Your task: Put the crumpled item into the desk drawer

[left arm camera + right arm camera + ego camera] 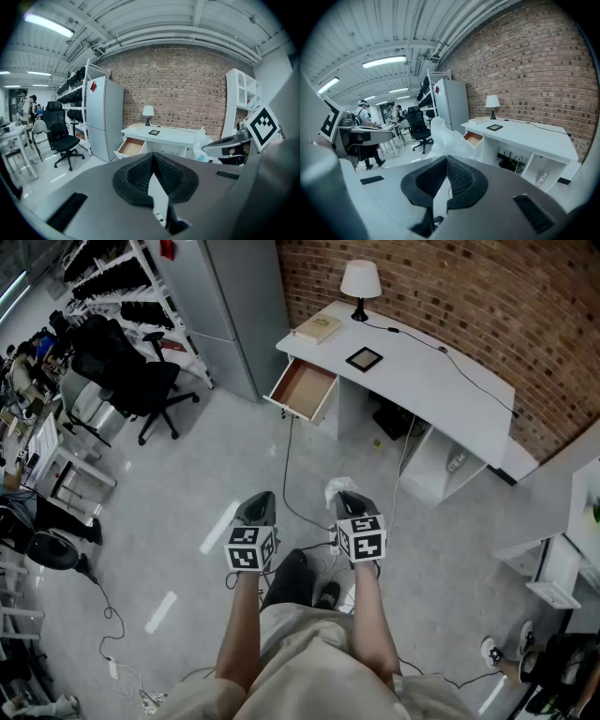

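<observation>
A crumpled white plastic item (445, 138) sticks out past the tips of my right gripper (446, 158), whose jaws are shut on it; it also shows as a white wad (337, 487) in the head view and at the right gripper's tip (202, 140) in the left gripper view. My left gripper (153, 155) is shut with nothing in it, held beside the right gripper (349, 499) over the floor. The white desk (427, 371) stands ahead against the brick wall. Its wooden drawer (304, 388) is pulled open at the desk's left end and looks empty.
On the desk are a lamp (360, 285), a book (319, 327) and a dark tablet (364, 358). A black office chair (131, 381) and a grey cabinet (234, 306) stand left of the desk. Cables (291, 493) lie on the floor between me and the drawer.
</observation>
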A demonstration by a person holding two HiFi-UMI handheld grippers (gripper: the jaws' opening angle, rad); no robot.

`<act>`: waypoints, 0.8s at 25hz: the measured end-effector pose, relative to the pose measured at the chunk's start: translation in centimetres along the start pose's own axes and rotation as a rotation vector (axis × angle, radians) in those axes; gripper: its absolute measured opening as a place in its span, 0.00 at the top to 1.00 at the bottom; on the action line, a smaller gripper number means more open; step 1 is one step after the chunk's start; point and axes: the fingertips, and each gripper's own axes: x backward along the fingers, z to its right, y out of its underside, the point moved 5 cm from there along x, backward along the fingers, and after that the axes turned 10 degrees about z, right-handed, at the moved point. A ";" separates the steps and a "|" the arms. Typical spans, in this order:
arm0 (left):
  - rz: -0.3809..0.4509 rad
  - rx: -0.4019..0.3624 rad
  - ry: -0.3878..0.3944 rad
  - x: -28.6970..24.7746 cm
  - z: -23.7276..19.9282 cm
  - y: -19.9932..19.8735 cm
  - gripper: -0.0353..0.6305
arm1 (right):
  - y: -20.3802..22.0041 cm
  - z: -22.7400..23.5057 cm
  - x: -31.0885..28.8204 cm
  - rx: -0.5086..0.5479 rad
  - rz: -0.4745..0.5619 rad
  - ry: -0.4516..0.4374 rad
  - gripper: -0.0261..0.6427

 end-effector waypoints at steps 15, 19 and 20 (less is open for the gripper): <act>0.029 0.035 0.022 -2.8 -3.2 -0.8 0.92 | -2.2 0.7 -4.2 0.016 0.029 0.003 0.92; 0.033 0.060 0.005 -5.1 -5.5 -0.8 0.92 | -2.9 1.5 -6.6 0.018 0.023 -0.003 0.92; 0.034 0.067 0.001 -5.7 -6.2 -0.8 0.92 | -3.0 1.6 -7.3 0.018 0.020 -0.006 0.92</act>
